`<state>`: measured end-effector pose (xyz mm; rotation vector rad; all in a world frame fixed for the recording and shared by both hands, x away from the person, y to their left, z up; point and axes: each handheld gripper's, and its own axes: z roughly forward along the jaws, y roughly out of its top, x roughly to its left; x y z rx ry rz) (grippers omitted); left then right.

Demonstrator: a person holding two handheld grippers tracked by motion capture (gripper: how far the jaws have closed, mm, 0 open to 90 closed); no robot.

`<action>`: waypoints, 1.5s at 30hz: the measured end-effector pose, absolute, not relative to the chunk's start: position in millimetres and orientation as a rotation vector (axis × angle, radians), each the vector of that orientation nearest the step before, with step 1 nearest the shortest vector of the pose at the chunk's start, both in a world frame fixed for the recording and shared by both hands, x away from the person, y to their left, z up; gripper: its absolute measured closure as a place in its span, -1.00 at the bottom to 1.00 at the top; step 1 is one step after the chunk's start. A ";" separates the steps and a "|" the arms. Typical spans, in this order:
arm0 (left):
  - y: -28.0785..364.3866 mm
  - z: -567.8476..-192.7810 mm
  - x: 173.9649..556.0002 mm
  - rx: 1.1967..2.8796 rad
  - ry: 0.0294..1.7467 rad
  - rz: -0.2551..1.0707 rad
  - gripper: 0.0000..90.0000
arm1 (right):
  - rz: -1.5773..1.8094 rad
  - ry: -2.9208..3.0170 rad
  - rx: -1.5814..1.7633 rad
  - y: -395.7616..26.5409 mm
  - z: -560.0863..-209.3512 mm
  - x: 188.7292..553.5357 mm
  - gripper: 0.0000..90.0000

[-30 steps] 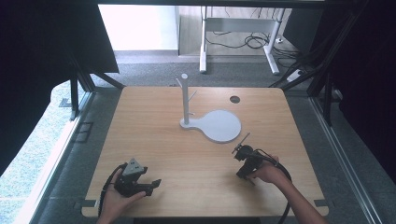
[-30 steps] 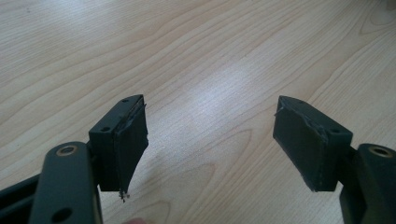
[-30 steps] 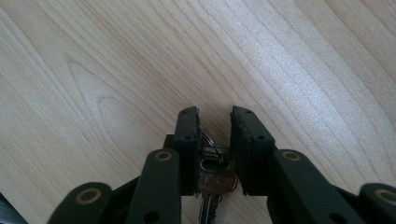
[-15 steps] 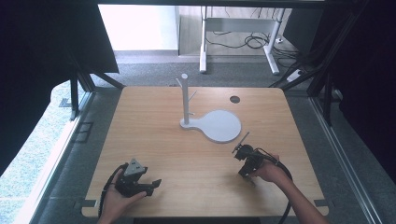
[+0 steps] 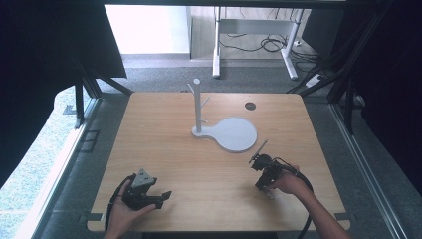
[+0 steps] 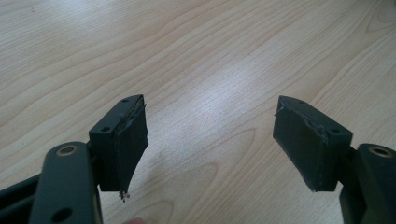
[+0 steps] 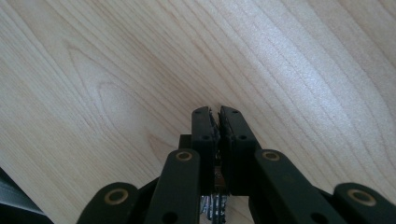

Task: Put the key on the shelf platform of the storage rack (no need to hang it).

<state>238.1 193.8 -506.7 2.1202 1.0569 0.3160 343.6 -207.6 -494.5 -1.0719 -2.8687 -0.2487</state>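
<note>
My left gripper [image 5: 163, 197] rests in a hand near the table's front left edge, its jaws pointing right. In the left gripper view the left gripper [image 6: 210, 135] stands wide open, with bare wood between its pads. My right gripper [image 5: 267, 191] is held low over the table at the front right. In the right gripper view the right gripper [image 7: 217, 113] has its pads pressed together, just above the wood, with nothing seen between them.
A white stand [image 5: 197, 104] with an upright post and short pegs rises from a round flat base [image 5: 236, 134] at the table's middle. A dark round hole [image 5: 250, 106] sits at the back right. Cables trail from both grippers off the front edge.
</note>
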 end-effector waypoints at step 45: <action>199.3 -503.5 237.9 2.101 1.069 0.327 -0.41 | -0.298 -2.914 -1.158 -238.0 -431.7 351.6 0.99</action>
